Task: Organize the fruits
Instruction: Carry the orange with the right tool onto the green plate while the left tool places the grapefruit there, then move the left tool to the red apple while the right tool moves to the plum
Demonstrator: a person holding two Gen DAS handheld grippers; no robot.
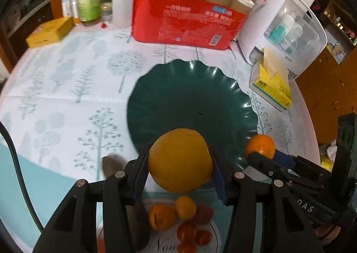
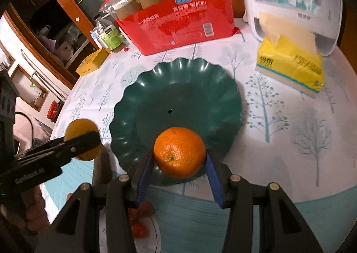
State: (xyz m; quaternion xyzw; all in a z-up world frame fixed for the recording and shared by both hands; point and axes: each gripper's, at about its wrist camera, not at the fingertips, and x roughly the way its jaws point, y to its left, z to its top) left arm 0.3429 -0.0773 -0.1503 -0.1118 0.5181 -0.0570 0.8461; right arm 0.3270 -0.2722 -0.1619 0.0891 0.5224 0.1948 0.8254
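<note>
My left gripper (image 1: 179, 161) is shut on a large yellow-orange fruit (image 1: 180, 160), held above the near rim of a dark green scalloped plate (image 1: 178, 96). My right gripper (image 2: 179, 159) is shut on an orange (image 2: 179, 151), also over the plate's (image 2: 178, 87) near edge. In the left wrist view the orange (image 1: 260, 146) and right gripper show at the right. In the right wrist view the yellow-orange fruit (image 2: 81, 139) and left gripper show at the left. Nothing lies on the plate itself. Below the left gripper lie several small fruits (image 1: 178, 217) on a white dish.
A red pack of paper cups (image 1: 189, 20) stands behind the plate. A yellow tissue pack (image 1: 272, 87) and a white dispenser (image 1: 287, 27) are at the right. A yellow box (image 1: 50, 32), bottles (image 1: 89, 3) and a squeeze bottle (image 1: 120, 7) stand at the back left. A brown object (image 1: 111, 166) lies near the left finger.
</note>
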